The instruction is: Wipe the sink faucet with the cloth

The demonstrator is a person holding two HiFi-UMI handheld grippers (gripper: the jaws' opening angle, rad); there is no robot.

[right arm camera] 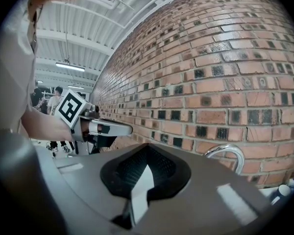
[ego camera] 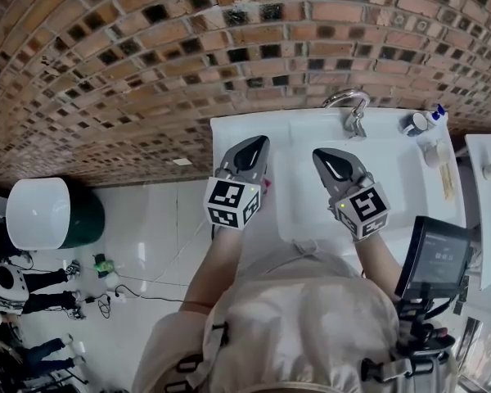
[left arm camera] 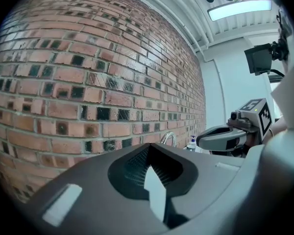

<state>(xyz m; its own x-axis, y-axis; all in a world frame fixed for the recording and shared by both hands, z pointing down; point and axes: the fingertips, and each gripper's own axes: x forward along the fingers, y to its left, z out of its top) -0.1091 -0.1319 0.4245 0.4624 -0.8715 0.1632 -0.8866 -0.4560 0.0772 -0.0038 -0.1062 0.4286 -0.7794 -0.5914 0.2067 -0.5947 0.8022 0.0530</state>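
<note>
Left gripper [ego camera: 254, 146] centre frame, jaws pressed together, empty, over sink's left rim | right gripper [ego camera: 322, 157] beside it, jaws likewise together, empty, over basin | white sink [ego camera: 397, 199] | chrome faucet [ego camera: 349, 106] upper centre-right, apart from both | brick wall [ego camera: 147, 56] behind.

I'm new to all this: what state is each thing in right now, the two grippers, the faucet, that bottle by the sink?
Left gripper: shut, nothing between its jaws.
Right gripper: shut, nothing between its jaws.
Faucet: untouched, no water seen running.
Bottle: standing upright.
</note>
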